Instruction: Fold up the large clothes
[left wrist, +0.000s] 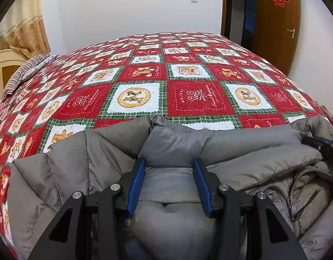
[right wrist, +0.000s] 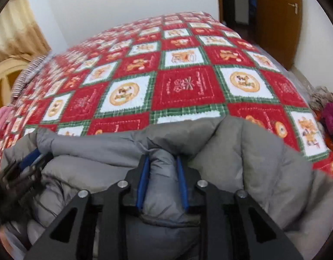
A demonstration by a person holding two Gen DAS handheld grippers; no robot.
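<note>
A grey puffer jacket [left wrist: 242,151] lies bunched along the near edge of a bed, on a red, green and white patchwork blanket [left wrist: 188,95]. My left gripper [left wrist: 169,161] is shut on a thick fold of the jacket, and padded fabric fills the gap between its blue pads [left wrist: 136,184]. In the right wrist view the same jacket [right wrist: 263,156] is seen, and my right gripper [right wrist: 162,158] is shut on a narrower puffed fold. The right gripper [left wrist: 324,149] shows at the right edge of the left wrist view. The left gripper [right wrist: 25,169] shows blurred at the left of the right wrist view. The jacket's zipper [left wrist: 294,195] lies open at the right.
A striped pillow [left wrist: 25,71] and a cream headboard [left wrist: 6,65] are at the bed's left, with a curtain [left wrist: 25,28] behind. A brown door [left wrist: 276,21] stands open at the far right. Other clothes [right wrist: 328,117] are piled at the bed's right edge.
</note>
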